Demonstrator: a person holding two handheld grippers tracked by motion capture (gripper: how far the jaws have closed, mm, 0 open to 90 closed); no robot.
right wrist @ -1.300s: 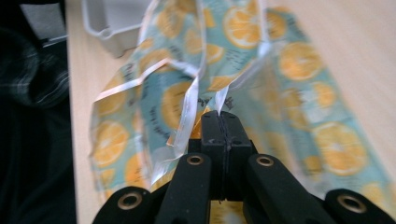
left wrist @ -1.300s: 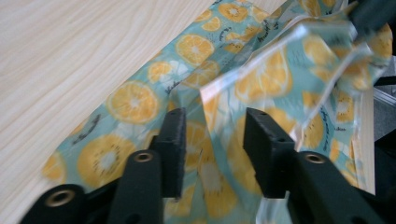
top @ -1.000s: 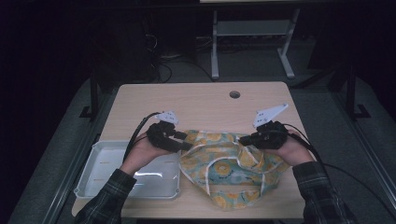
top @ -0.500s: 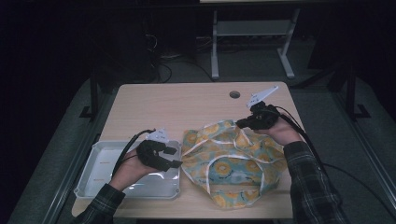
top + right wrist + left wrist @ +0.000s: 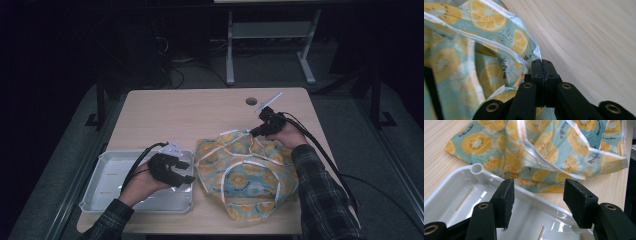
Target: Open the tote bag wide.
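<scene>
Right claw (image 5: pixel 541 62) clamps one cloth (image 5: pixel 250 172); one tray (image 5: pixel 107 165).

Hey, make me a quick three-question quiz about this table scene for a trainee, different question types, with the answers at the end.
1. True or false: the left tongs are open above the white tray.
2. What do the right tongs pinch? A) the tray's rim B) the clear edge of the fruit-print bag C) a cable
3. Fill in: the bag lies on the wooden ____.

Key: 1 true; 2 B; 3 table.
</scene>
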